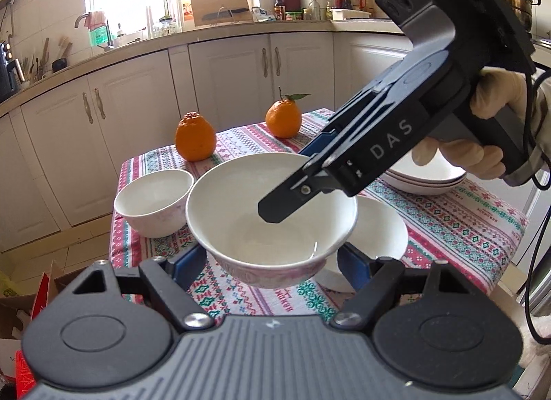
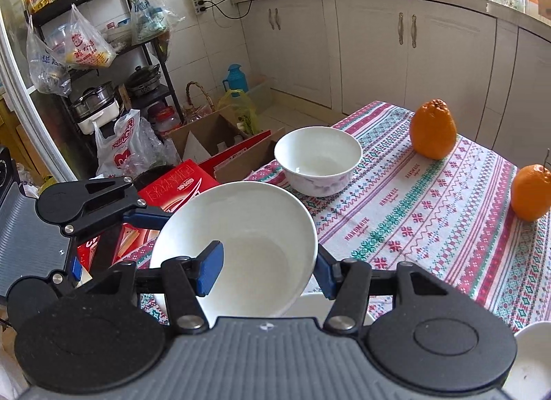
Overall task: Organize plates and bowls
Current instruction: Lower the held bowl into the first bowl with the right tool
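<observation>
The right gripper (image 2: 263,267) was clamped across the rim of a white bowl (image 2: 237,245), one blue pad (image 2: 210,271) inside, the other outside. The left gripper (image 1: 272,259) gripped the same bowl's base from both sides, holding it above the patterned tablecloth (image 1: 465,228). A second bowl (image 2: 318,159) sat near the table's edge, two oranges (image 2: 432,129) well apart. Only the left view showed stacked plates (image 1: 423,181) and a gloved hand (image 1: 482,131).
</observation>
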